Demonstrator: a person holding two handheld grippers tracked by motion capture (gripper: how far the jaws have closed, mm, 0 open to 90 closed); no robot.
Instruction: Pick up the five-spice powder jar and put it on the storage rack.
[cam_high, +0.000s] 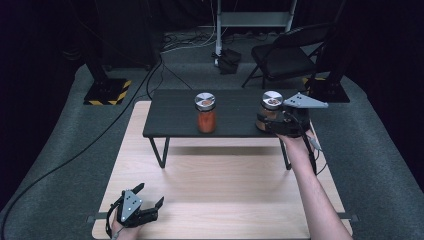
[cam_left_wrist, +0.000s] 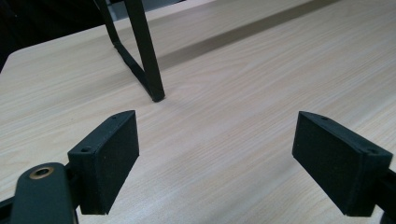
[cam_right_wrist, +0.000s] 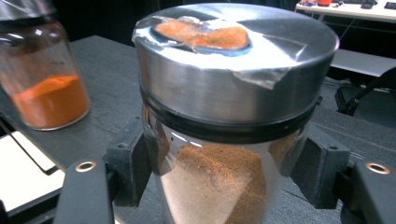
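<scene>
Jaws of the left gripper (cam_high: 150, 202) stand well apart with nothing between them, low over the pale wooden board (cam_high: 215, 195), nearest the person; in the left gripper view one leg of the small black table (cam_left_wrist: 148, 65) rises ahead of the gap. Judged idle, parked clear of the work.

Right gripper (cam_high: 272, 126), farther out at the table's right end, is clamped on the jar of brown powder (cam_right_wrist: 219, 186). Pads sit on the glass on either side, below the metal lid (cam_right_wrist: 233, 70), so the lid stays free and the body is gripped at a straight wall. Torn foil shows on the lid top. Jar looks tilted slightly between the jaws; whether its base touches the table (cam_high: 230, 102), cannot tell.

Beyond the jaws, to their left, the jar of orange powder (cam_right_wrist: 44, 88) stands upright, well apart. Black chair (cam_high: 287, 55) behind.
</scene>
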